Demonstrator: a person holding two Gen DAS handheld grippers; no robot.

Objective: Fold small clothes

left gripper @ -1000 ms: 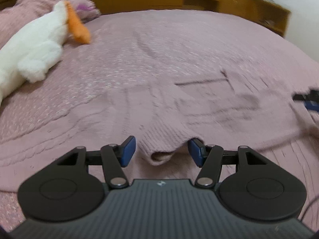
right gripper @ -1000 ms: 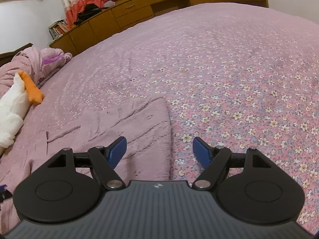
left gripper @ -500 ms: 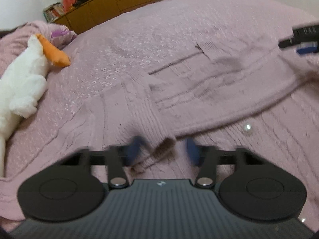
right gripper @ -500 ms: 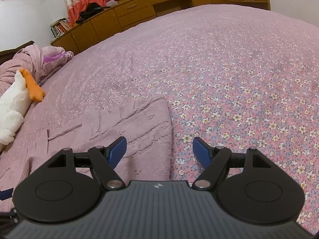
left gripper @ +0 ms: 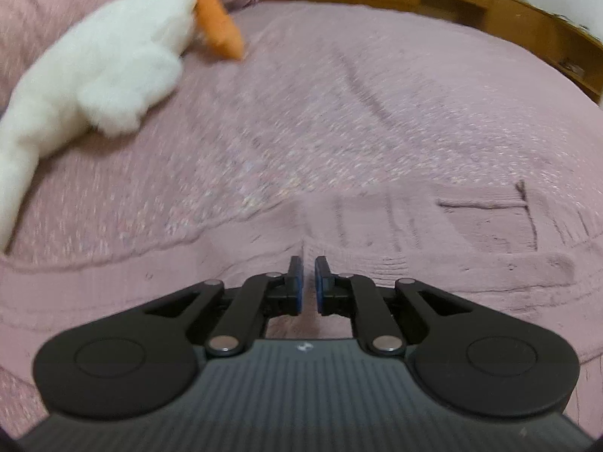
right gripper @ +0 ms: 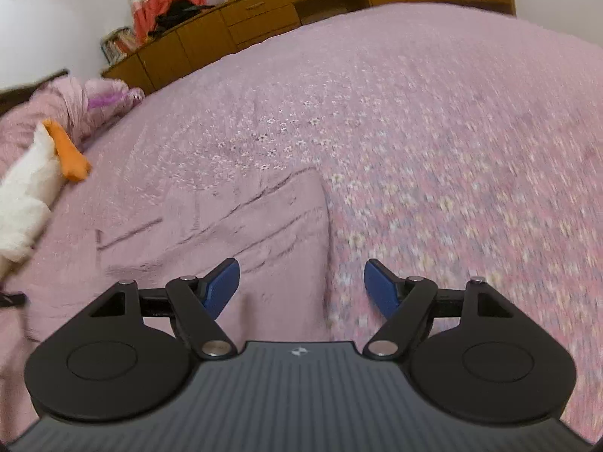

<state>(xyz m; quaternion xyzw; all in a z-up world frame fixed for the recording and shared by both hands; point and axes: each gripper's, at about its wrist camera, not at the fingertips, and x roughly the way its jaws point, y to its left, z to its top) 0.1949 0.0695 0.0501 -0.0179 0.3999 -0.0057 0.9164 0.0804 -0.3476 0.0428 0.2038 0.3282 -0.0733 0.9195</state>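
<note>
**Pinching the sweater on the bed**

Lying flat on the floral bedspread [right gripper: 433,120], a pink knitted sweater [left gripper: 377,233] spreads across the near part of the bed, its colour close to that of the cover beneath. In the left wrist view it fills the ground just ahead of the left gripper [left gripper: 308,278] and reaches off to the right, where a patch pocket [left gripper: 490,222] shows as a stitched rectangle. The left gripper's blue pads stand nearly together with only a thin slit between them, and a ridge of knit rises straight into that slit; the jaws have just been closing, and the pads appear to be clamped on this fold of sweater, though the exact contact is hidden below the fingertips.

In the right wrist view the right gripper [right gripper: 301,286] hangs above the bed with its jaws wide apart and nothing gripped. The sweater's straight edge runs down between its fingers: the left pad is over the knit, the right pad over bare bedspread.

A white plush toy [left gripper: 94,75] with an orange beak lies on the bed well to the left of the sweater, near a bunched pink blanket [right gripper: 49,113]. Wooden cabinets [right gripper: 264,26] line the far side.
</note>
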